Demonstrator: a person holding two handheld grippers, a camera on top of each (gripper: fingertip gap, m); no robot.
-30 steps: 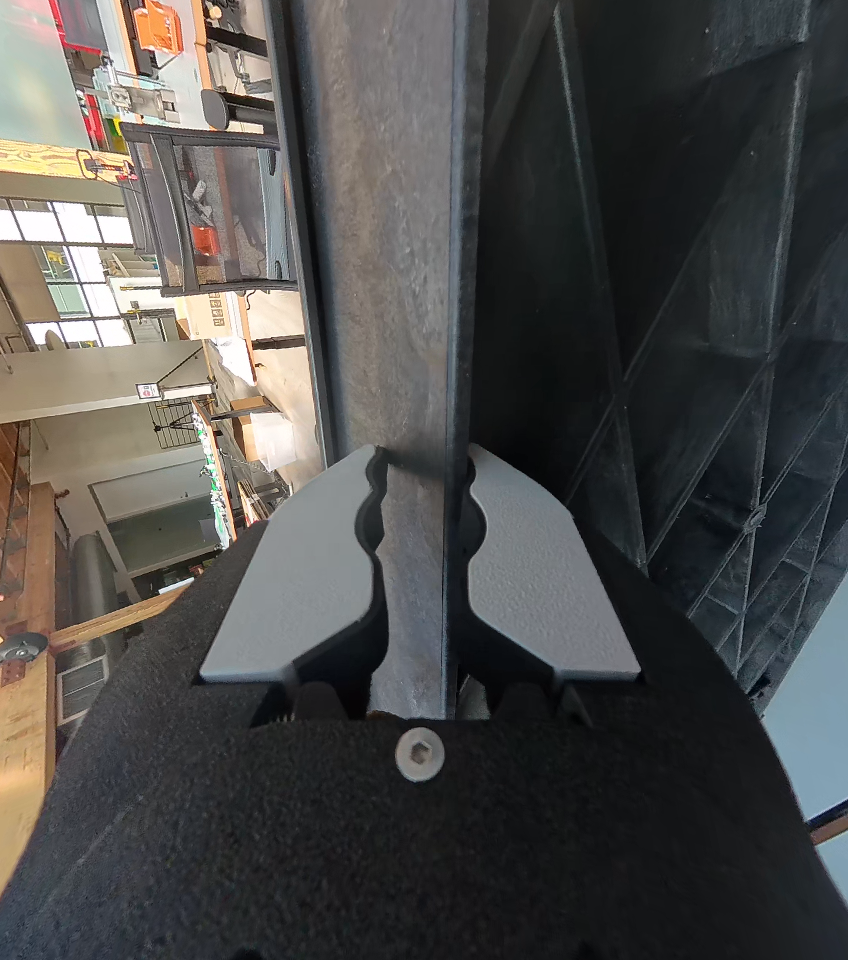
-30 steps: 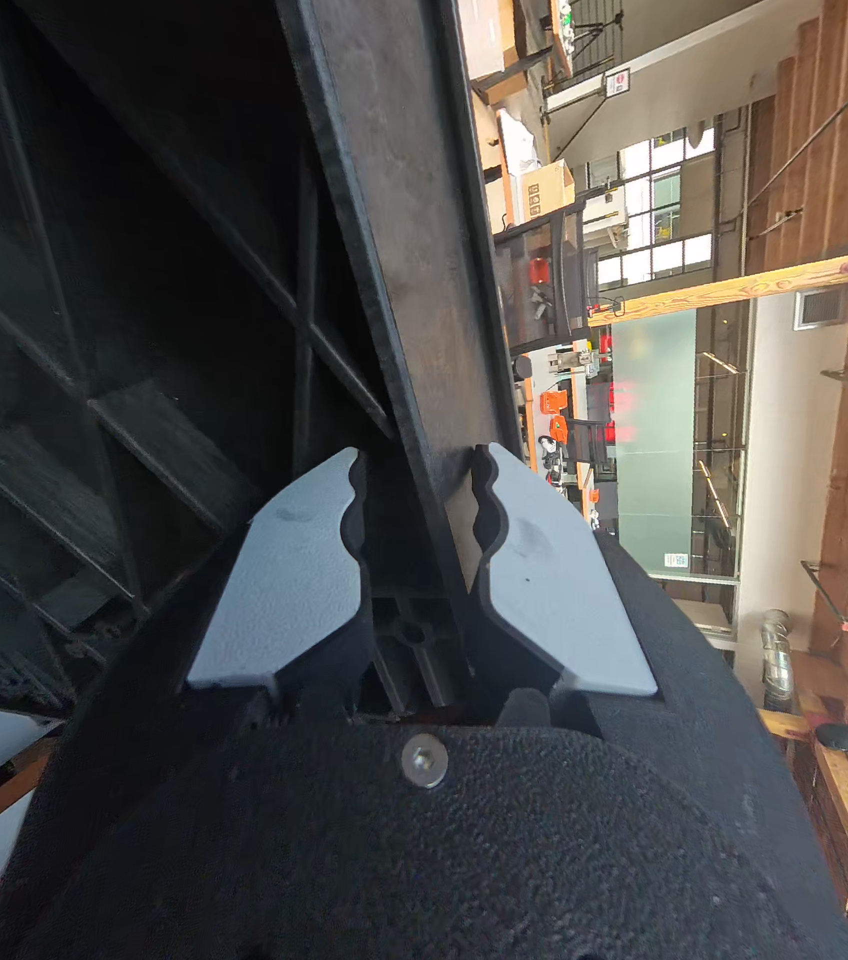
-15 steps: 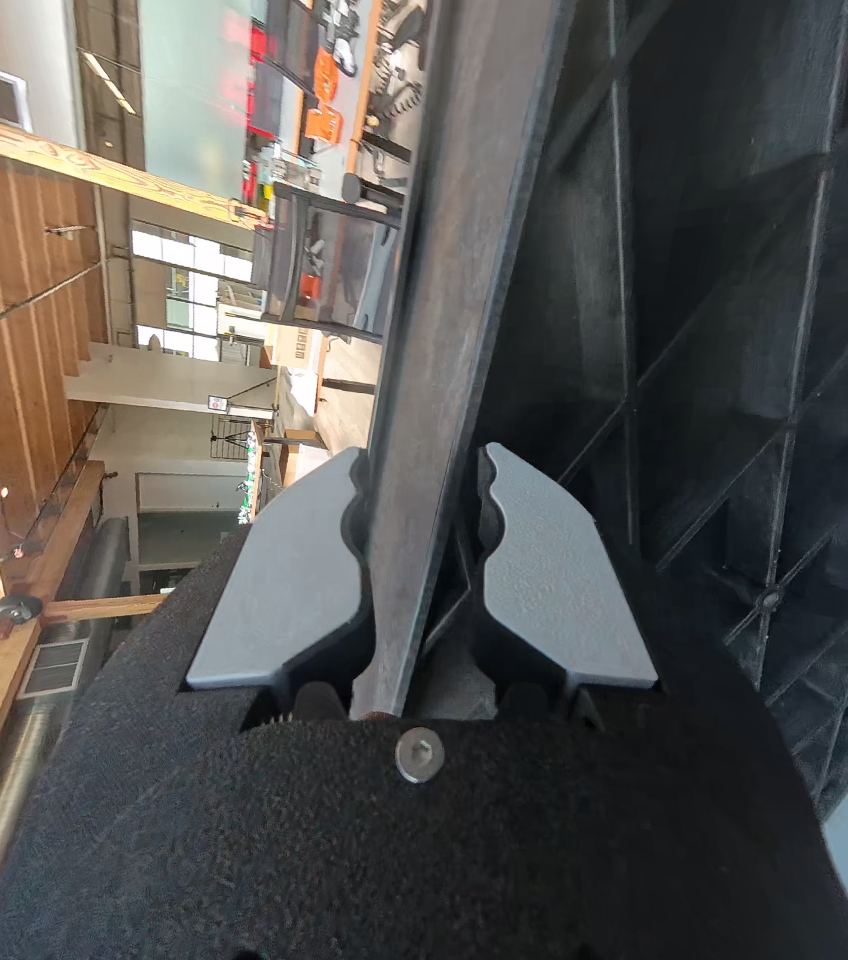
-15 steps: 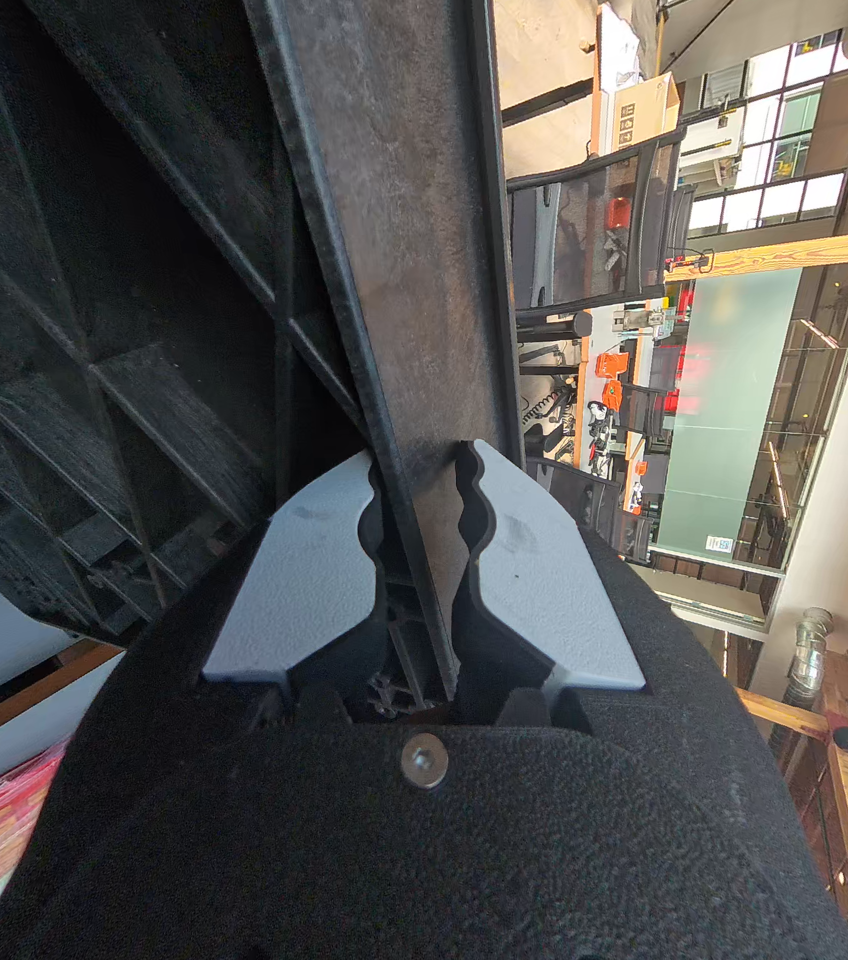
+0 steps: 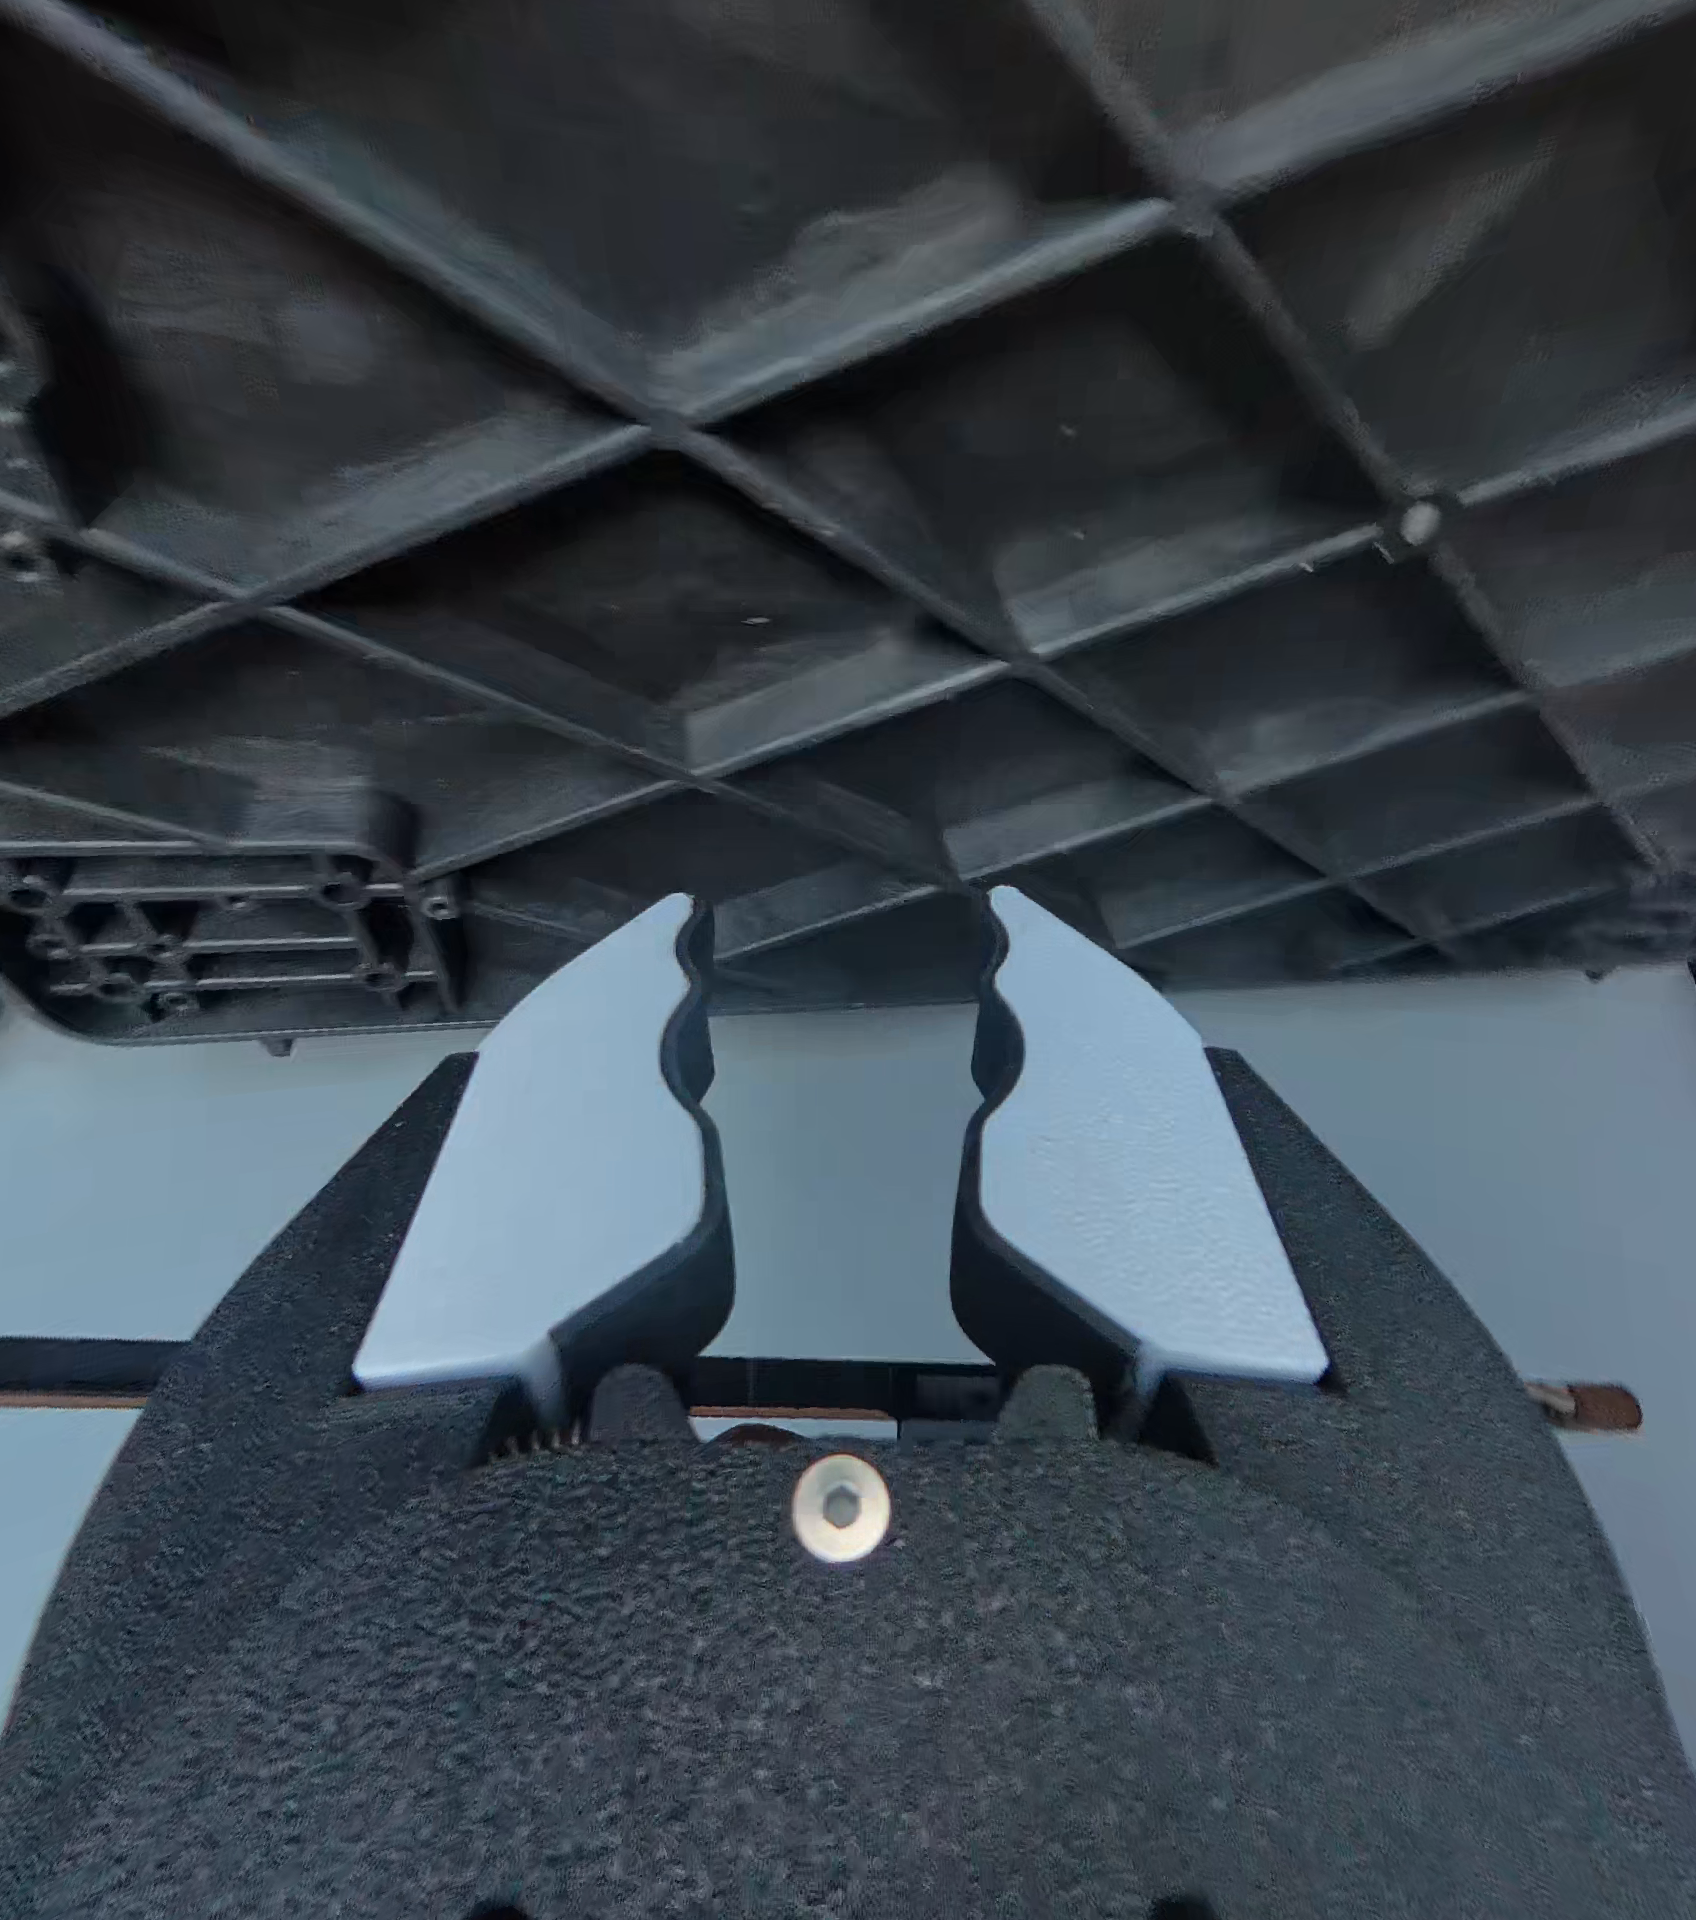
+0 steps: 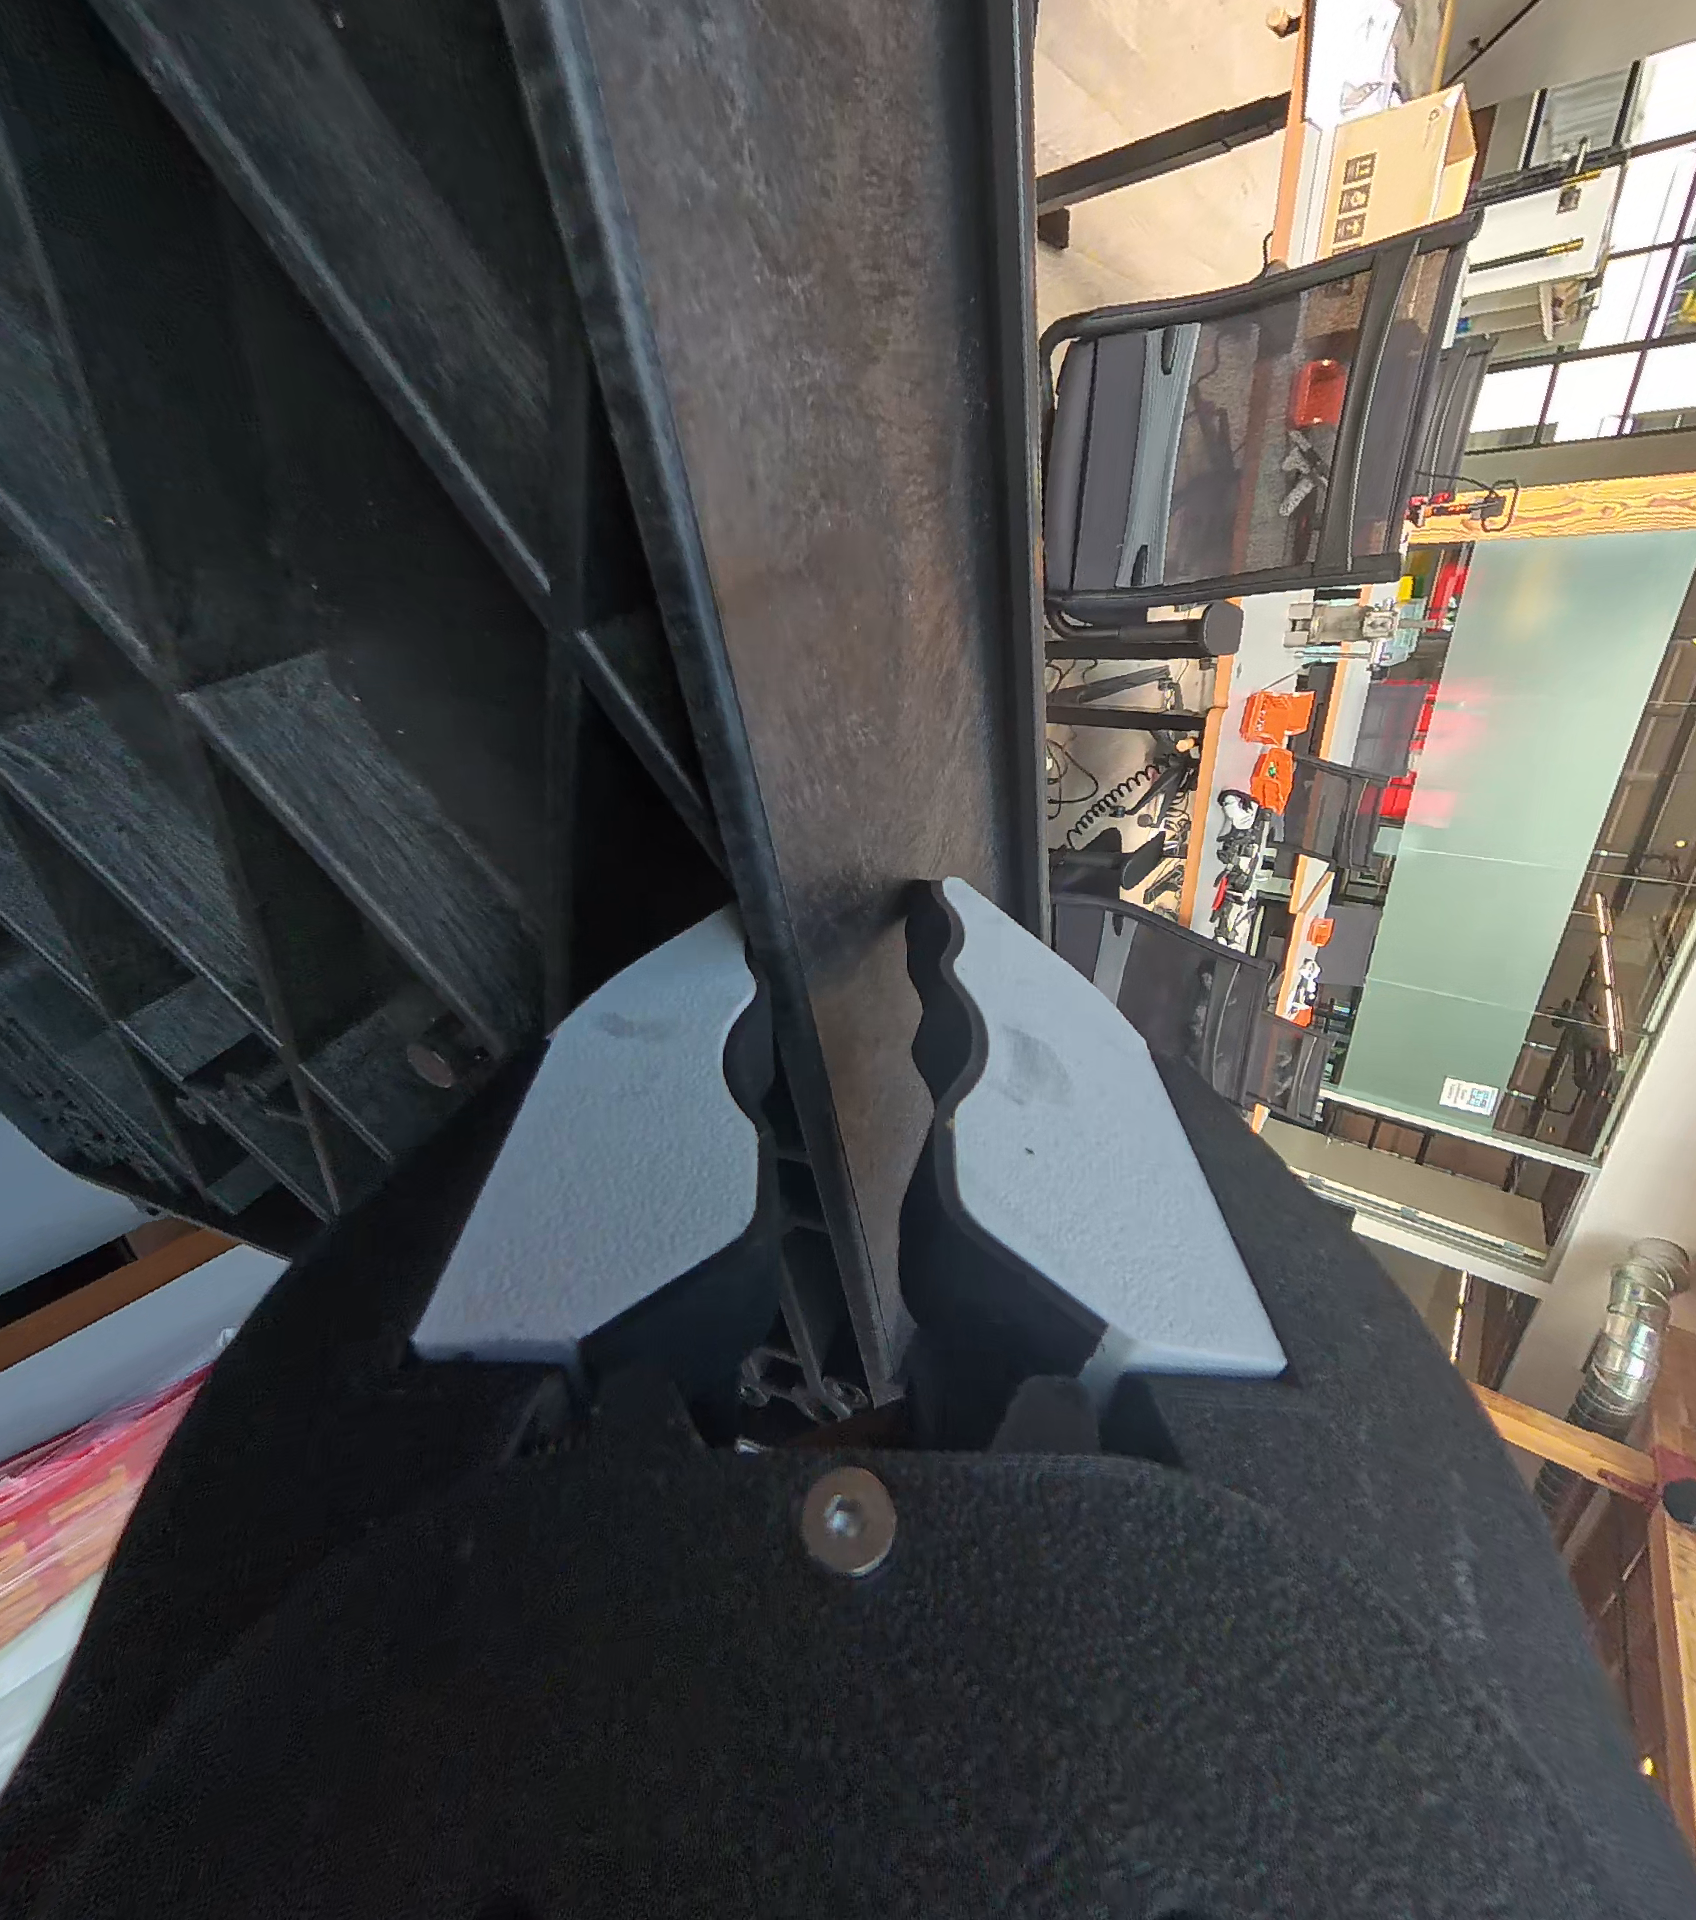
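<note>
R gripper [image 6: 839, 914] clamps upright panel [image 6: 823, 416] rim; L [image 5: 842, 914] free.

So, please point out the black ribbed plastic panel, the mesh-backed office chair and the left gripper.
black ribbed plastic panel [image 6: 823, 520]: right wrist view, its rim.
mesh-backed office chair [image 6: 1259, 436]: right wrist view, its backrest.
left gripper [image 5: 839, 935]: left wrist view, between fingertips.

The left gripper [image 5: 842, 914] is pointing forward with its jaws standing apart and nothing lying between its grey fingers [image 5: 563, 1164]. The right gripper [image 6: 839, 920] is pointing forward too, its jaws drawn close together and its two fingers [image 6: 1062, 1122] pressing on a thin dark edge from either side.
</note>
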